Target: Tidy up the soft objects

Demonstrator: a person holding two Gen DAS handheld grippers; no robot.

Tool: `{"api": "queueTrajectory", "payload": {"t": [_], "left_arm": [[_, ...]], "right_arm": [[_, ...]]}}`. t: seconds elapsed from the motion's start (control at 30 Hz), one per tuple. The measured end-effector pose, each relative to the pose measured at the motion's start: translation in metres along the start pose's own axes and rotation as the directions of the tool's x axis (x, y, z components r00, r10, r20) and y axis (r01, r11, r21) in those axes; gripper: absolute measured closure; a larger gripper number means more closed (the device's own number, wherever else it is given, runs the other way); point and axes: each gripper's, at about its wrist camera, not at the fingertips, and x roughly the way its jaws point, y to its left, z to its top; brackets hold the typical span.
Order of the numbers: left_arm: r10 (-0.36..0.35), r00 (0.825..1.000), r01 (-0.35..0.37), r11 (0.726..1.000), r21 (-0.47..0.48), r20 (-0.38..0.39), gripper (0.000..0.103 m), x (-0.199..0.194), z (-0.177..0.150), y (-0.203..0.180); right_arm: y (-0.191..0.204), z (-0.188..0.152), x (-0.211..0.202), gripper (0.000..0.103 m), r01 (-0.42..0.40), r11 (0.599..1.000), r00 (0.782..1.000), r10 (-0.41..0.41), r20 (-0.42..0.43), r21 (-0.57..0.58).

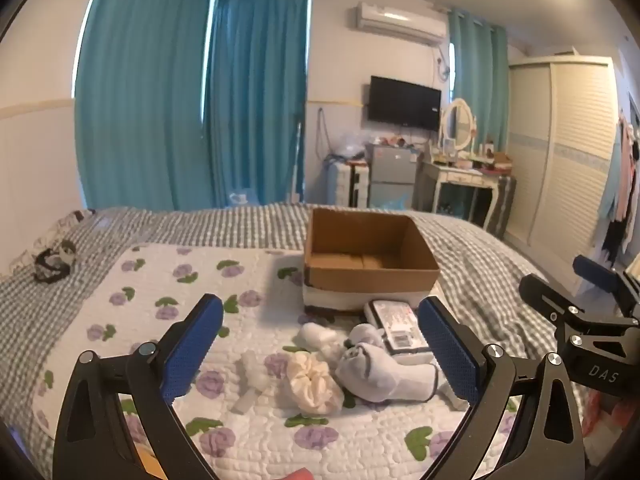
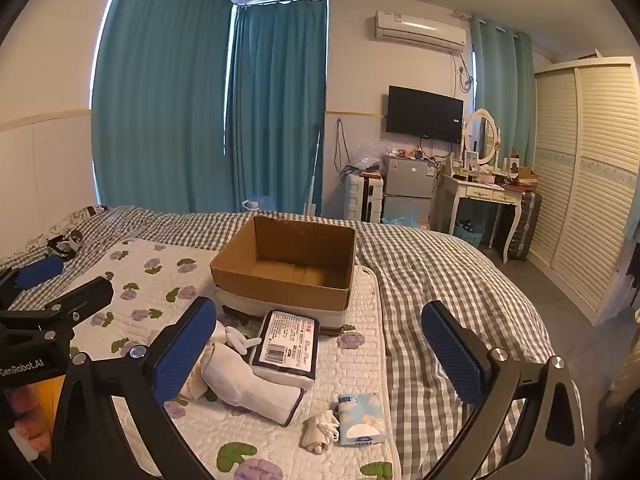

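An open brown cardboard box (image 2: 286, 266) is sitting upright on the white quilted pad printed with purple flowers (image 2: 360, 364), its inside bare. Just in front of it a flat plastic-wrapped tissue pack (image 2: 288, 344) is lying label up. A rolled pale grey sock bundle (image 1: 384, 376) is lying on its side against that pack, with a cream ruffled scrunchie (image 1: 314, 384) resting beside it. A small blue-and-white tissue packet (image 2: 362, 420) is lying flat nearer the pad's edge, a crumpled cream cloth (image 2: 320, 430) touching it.
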Motion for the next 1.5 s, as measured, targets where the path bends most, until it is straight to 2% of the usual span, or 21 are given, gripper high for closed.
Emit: {"api": "queueTrajectory", "payload": {"t": [1.5], "left_arm": [[0.004, 1.000, -0.004, 1.000, 0.000, -0.008, 0.003, 0.0007, 0.0086, 0.0017]], "right_arm": [[0.0000, 0.0001, 0.0007, 0.000, -0.008, 1.000, 1.000, 0.008, -0.006, 0.007]]}}
